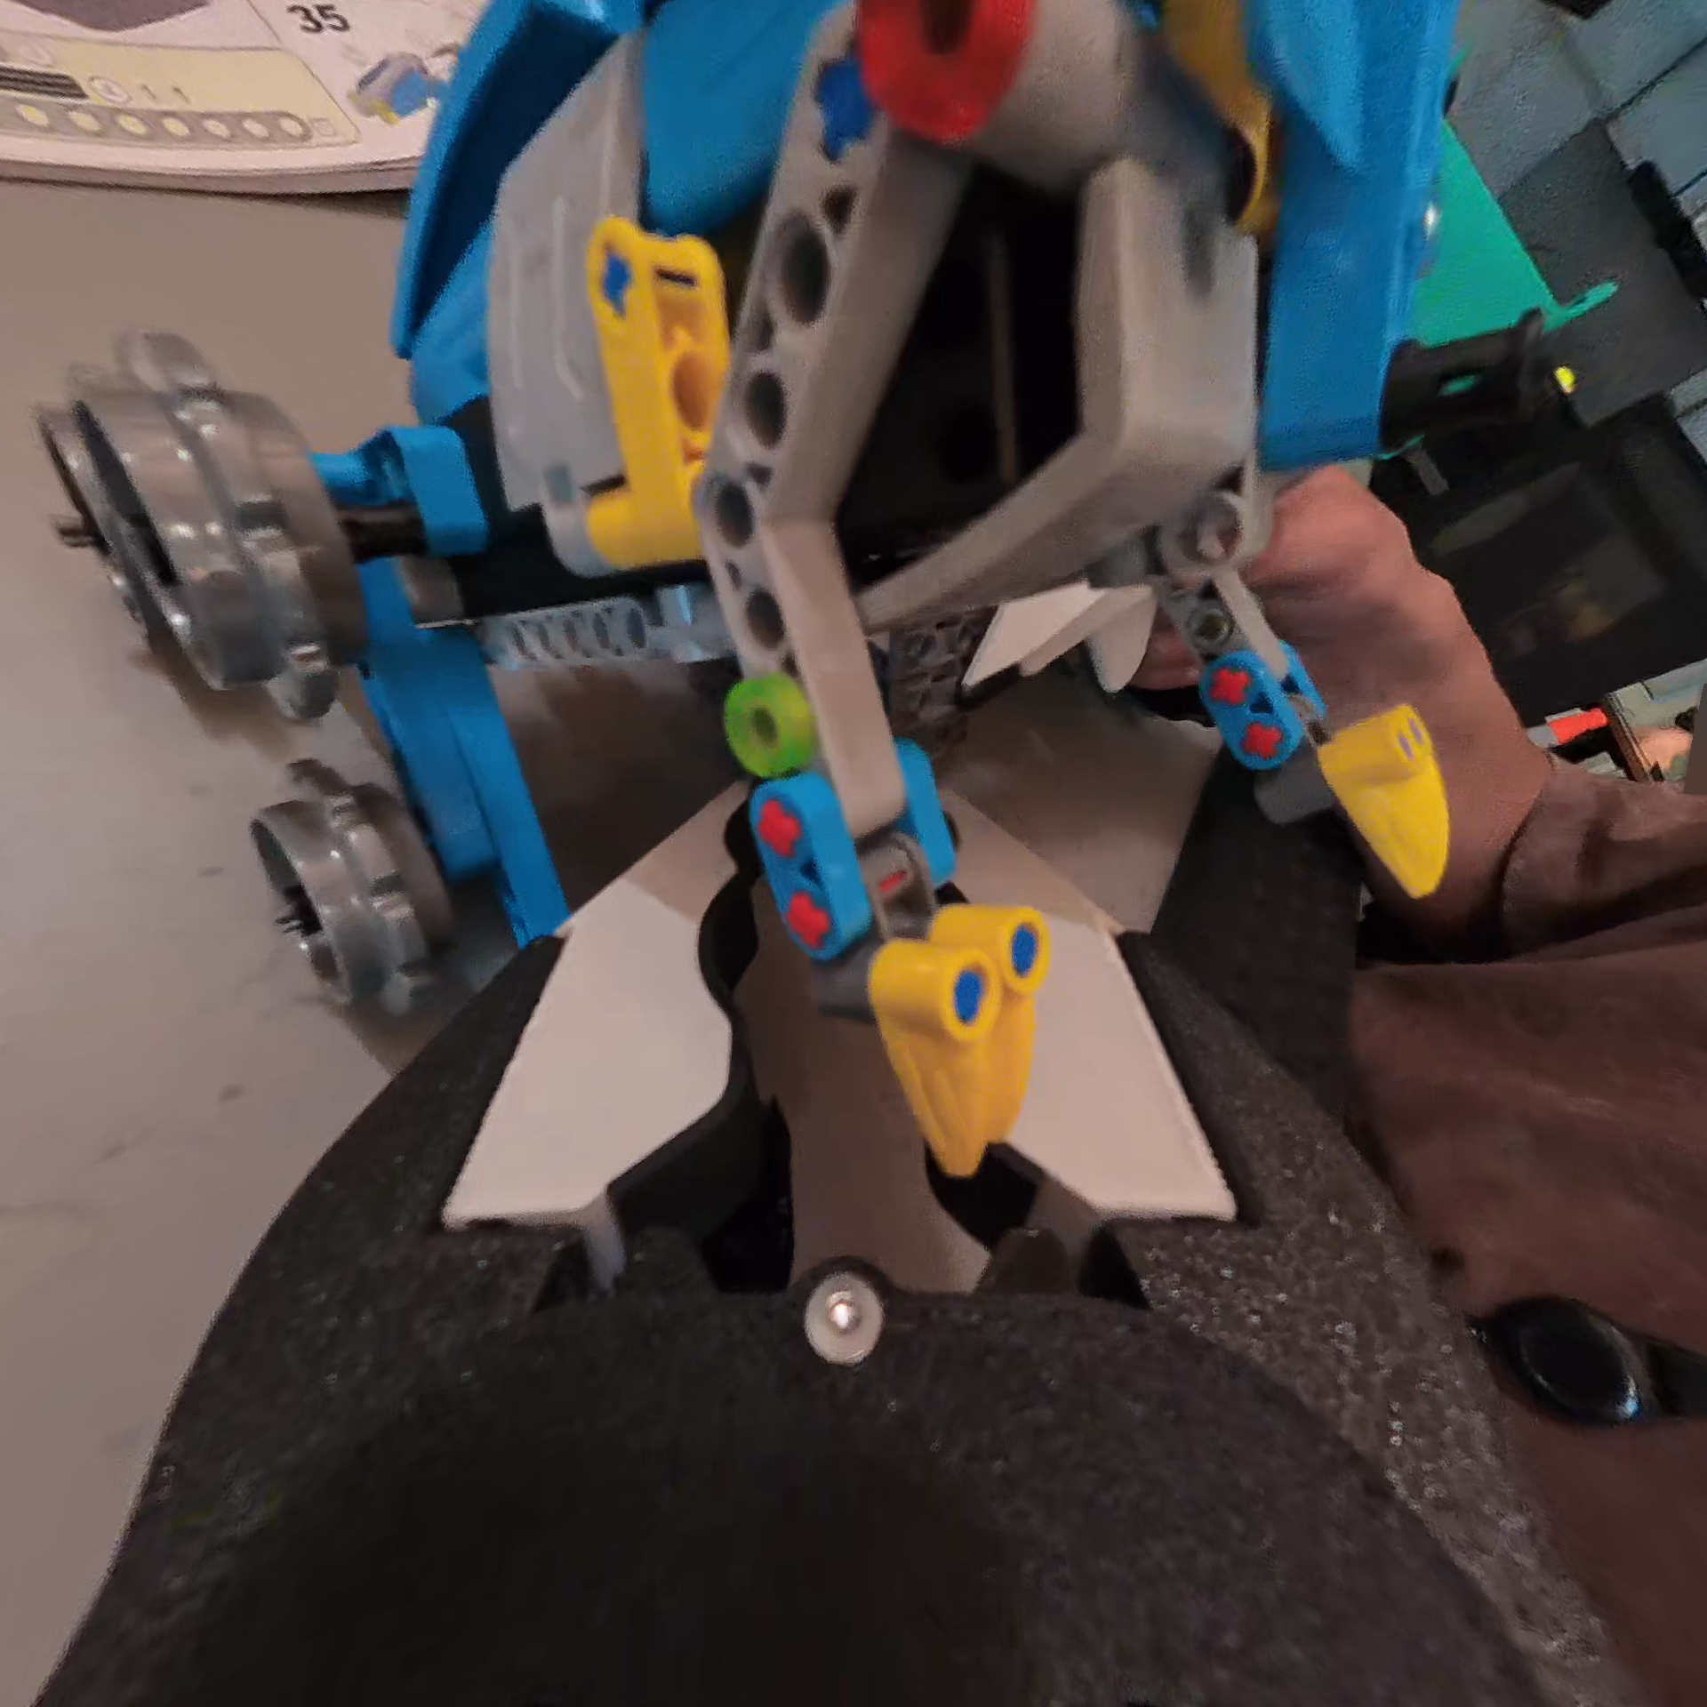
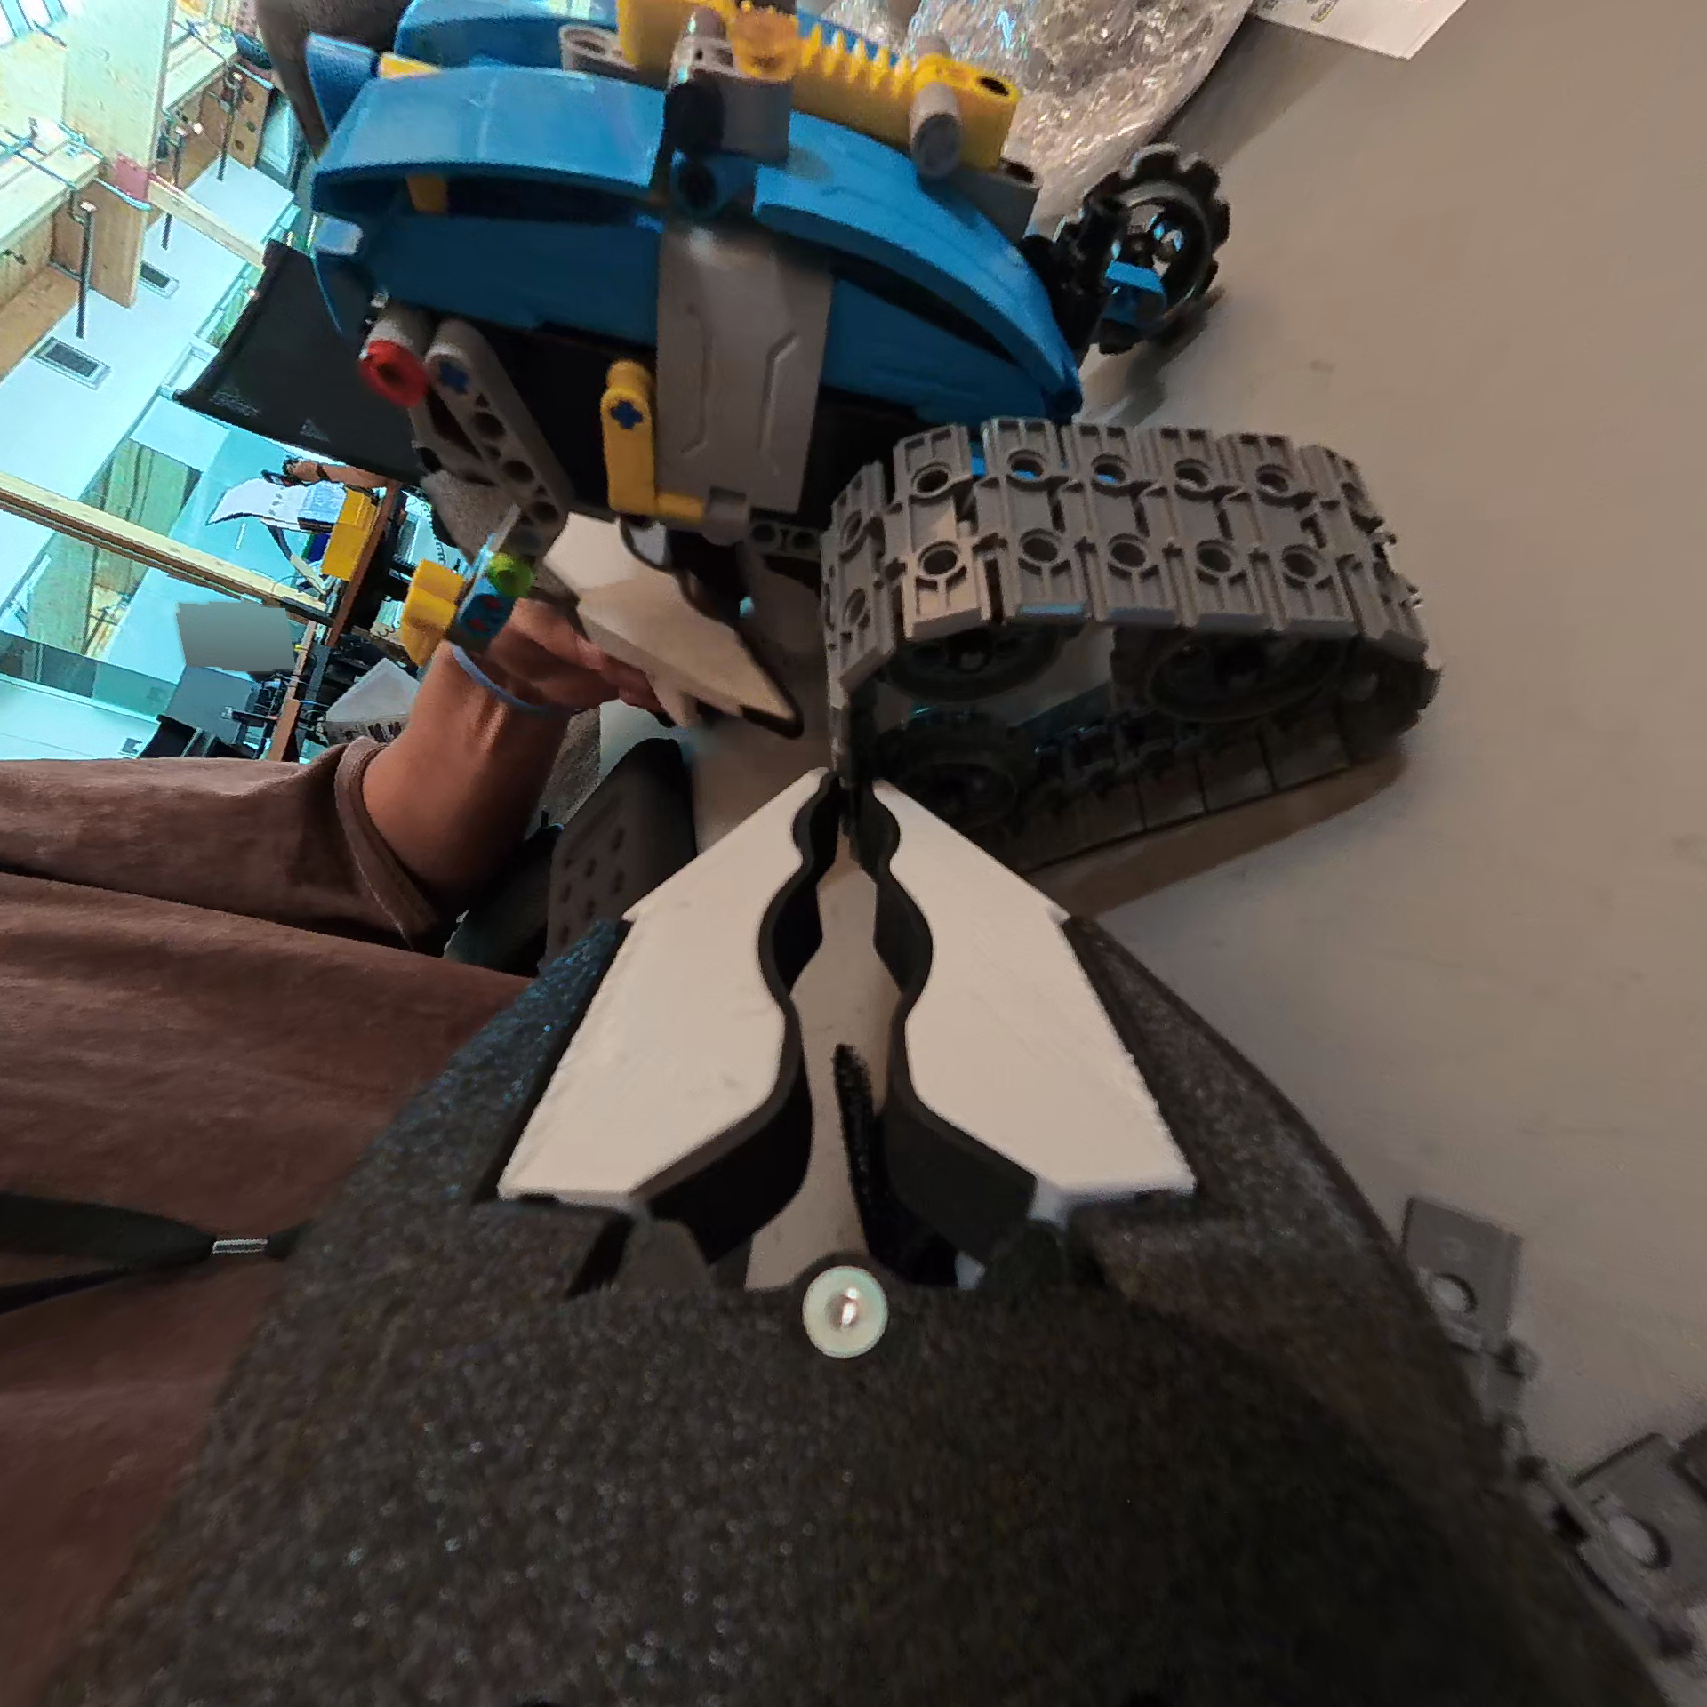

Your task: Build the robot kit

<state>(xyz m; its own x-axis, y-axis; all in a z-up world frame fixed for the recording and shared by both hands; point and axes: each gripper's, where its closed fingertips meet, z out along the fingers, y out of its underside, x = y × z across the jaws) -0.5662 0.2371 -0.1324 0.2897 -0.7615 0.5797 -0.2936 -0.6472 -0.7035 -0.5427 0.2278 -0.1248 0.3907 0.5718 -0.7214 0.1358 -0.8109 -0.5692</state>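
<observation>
With grey tracks, blue toy vehicle sits by tool.

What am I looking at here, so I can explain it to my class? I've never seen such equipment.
A person holds a two-fingered gripper in each hand, and each has a camera looking along its white fingers. One picture comes from the left gripper, which is open, with the toy vehicle's grey arm and yellow claw between its fingers. The other comes from the right gripper, which appears shut on the end of the grey track. The toy stands on a grey table, near a booklet.
</observation>
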